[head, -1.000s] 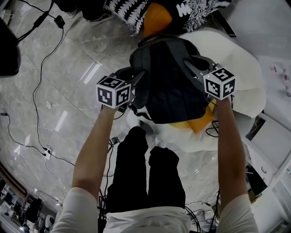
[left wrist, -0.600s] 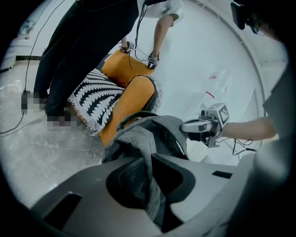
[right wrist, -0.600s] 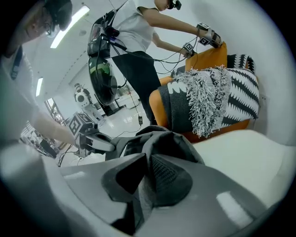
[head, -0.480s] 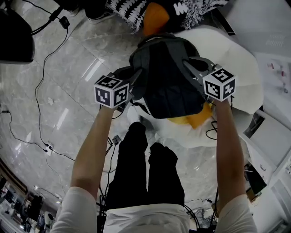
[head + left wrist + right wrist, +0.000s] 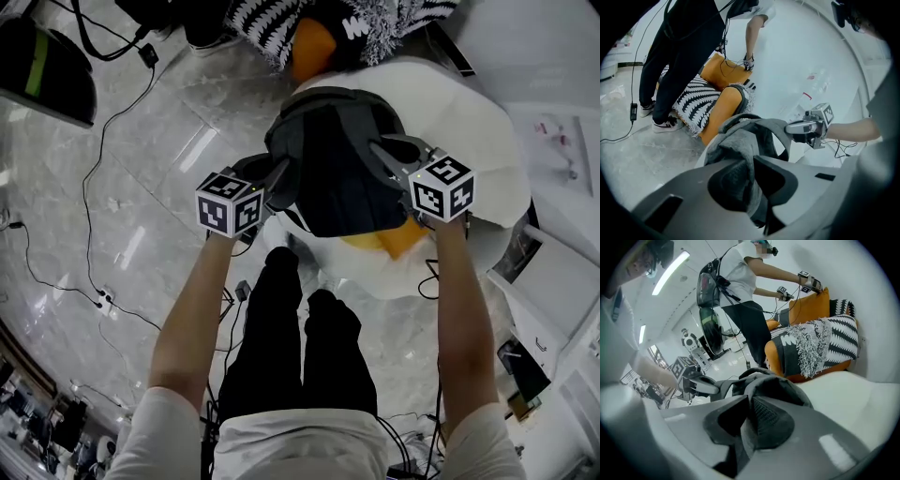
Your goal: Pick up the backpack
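The dark grey backpack [image 5: 333,159] hangs between my two grippers over a white cushion [image 5: 478,122]. My left gripper [image 5: 281,174] is shut on the fabric of its left edge, and my right gripper [image 5: 382,150] is shut on its right shoulder strap. Both pairs of jaws have just closed on the fabric. The left gripper view shows bunched grey cloth [image 5: 740,145] pinched in my left gripper [image 5: 752,161], with the right gripper [image 5: 806,127] beyond. In the right gripper view a strap fold [image 5: 773,385] is clamped in my right gripper [image 5: 747,408].
An orange seat with black-and-white patterned throws [image 5: 319,42] stands behind the cushion. Cables [image 5: 94,178] trail over the marble floor at left. White furniture [image 5: 553,281] lines the right. Another person [image 5: 740,291] with grippers stands by the orange seat.
Both grippers have closed on the backpack and risen with it. The bag has lifted off the white cushion and moved up in the head view.
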Tool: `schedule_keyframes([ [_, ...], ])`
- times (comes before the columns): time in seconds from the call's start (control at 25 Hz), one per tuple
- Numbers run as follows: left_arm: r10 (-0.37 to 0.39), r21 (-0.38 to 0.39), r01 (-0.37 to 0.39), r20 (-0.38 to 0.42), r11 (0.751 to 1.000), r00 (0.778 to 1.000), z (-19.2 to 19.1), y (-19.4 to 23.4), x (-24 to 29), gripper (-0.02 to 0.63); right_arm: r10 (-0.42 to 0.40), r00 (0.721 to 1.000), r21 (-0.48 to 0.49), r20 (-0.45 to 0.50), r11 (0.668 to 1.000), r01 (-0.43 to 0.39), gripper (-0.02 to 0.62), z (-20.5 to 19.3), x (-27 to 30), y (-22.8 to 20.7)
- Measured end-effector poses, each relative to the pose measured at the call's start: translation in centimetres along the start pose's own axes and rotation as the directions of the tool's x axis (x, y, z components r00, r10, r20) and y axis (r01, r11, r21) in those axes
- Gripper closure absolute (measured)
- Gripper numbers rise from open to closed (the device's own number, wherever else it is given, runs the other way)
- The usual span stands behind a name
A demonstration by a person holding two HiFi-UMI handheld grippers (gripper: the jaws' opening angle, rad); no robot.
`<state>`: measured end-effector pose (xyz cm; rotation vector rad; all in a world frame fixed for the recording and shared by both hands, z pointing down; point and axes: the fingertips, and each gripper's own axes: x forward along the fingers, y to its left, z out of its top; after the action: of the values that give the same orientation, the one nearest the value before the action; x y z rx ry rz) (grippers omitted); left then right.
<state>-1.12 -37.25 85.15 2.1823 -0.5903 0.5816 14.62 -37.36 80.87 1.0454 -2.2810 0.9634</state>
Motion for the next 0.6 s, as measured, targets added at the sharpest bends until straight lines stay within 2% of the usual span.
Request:
schedule_keyframes([
  [0.6,0.043,0.004,-0.043,0.006,0.999,0.999,-1.0,-7.5,-5.8,0.578,0.020,1.000,0.026,0.024,0.999,-0.020,0.565,-0.8,-7.9,5.3],
])
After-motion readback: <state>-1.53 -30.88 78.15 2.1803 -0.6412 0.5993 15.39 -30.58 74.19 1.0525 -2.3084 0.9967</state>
